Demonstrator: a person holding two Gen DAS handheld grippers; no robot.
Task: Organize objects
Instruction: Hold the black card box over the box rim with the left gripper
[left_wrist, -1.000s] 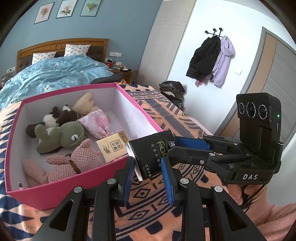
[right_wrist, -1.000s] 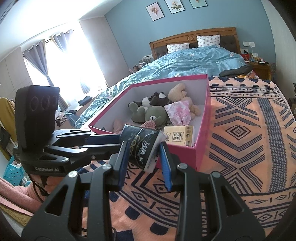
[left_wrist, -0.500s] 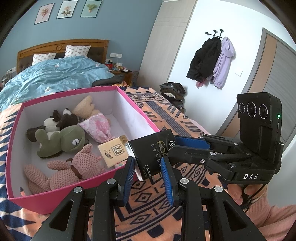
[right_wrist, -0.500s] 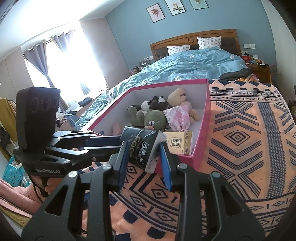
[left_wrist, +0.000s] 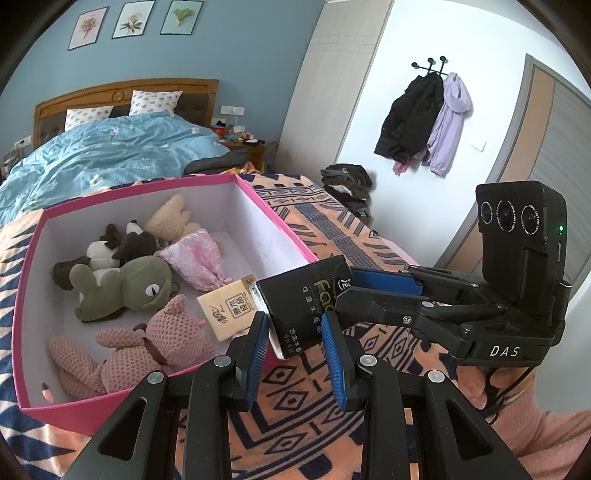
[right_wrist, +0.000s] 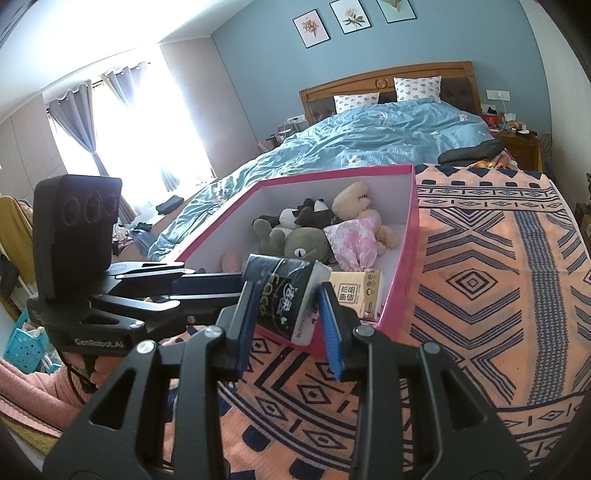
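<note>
Shows little change from a second ago: keeps the black tissue pack (left_wrist: 306, 295) pinched in both tools exactly as before, and sets the pink box (left_wrist: 147, 182) only a touch lower in each view.

Clamps the pack's near lower corner between the narrow-set blue pads of the left gripper (left_wrist: 292, 321). Clamps the opposite part with the right gripper (right_wrist: 288, 291), which reaches in from the right of the left tool's fingers. Holds the pack in the air above the patterned blanket (left_wrist: 295, 398), just short of the box's near corner.

Seems to lay the pack's long axis from one pair of fingertips to the other, slanting up and away from the left tool towards the right one, though cannot fix this surely through the lens. Turns the broad black lettered face up, and the white edge left, towards the box.

Finds, ahead and left of the left fingertips, inside the box: a beige tissue pack (left_wrist: 229, 310) leaning in the near corner, then a pink knitted plush (left_wrist: 162, 343), a green plush (left_wrist: 129, 284), a floral pink bundle (left_wrist: 195, 258) and a beige bear (left_wrist: 170, 218) farther in.

Catches a hand (left_wrist: 476, 387) under the right tool's grip.
</note>
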